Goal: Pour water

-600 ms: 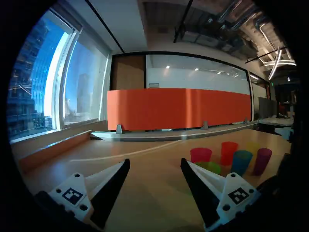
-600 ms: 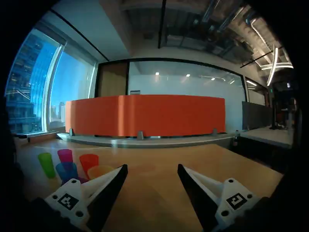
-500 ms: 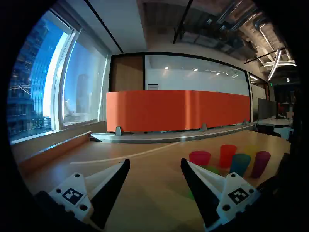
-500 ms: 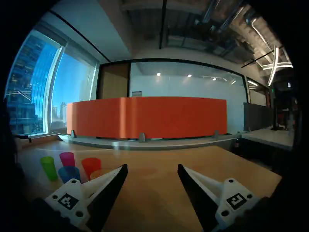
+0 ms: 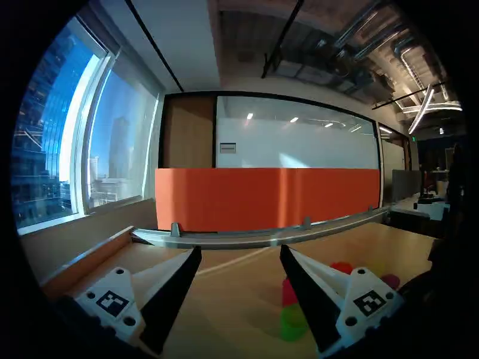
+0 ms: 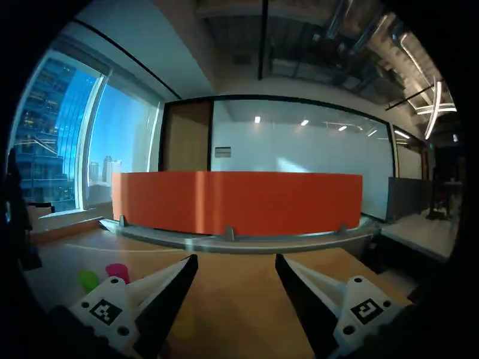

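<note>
Several coloured plastic cups stand on the wooden table [image 5: 239, 299]. In the left gripper view a green cup [image 5: 293, 321] and a pink cup [image 5: 288, 293] show just left of the right finger; a red cup [image 5: 342, 267] and a purple cup [image 5: 391, 280] peek over it. My left gripper [image 5: 239, 263] is open with nothing between its fingers. In the right gripper view a green cup [image 6: 88, 280] and a pink cup [image 6: 117, 272] sit low at the left, partly hidden by the left finger. My right gripper [image 6: 235, 266] is open and holds nothing.
An orange partition [image 5: 269, 197] on a metal rail runs along the table's far edge, also in the right gripper view [image 6: 239, 203]. Tall windows [image 5: 66, 149] line the left side. A dark shape [image 6: 18, 221] stands at the left edge of the right gripper view.
Both views have tilted upward, so the cups slid down in each view and are now largely hidden behind the fingers. Both grippers stayed open.
</note>
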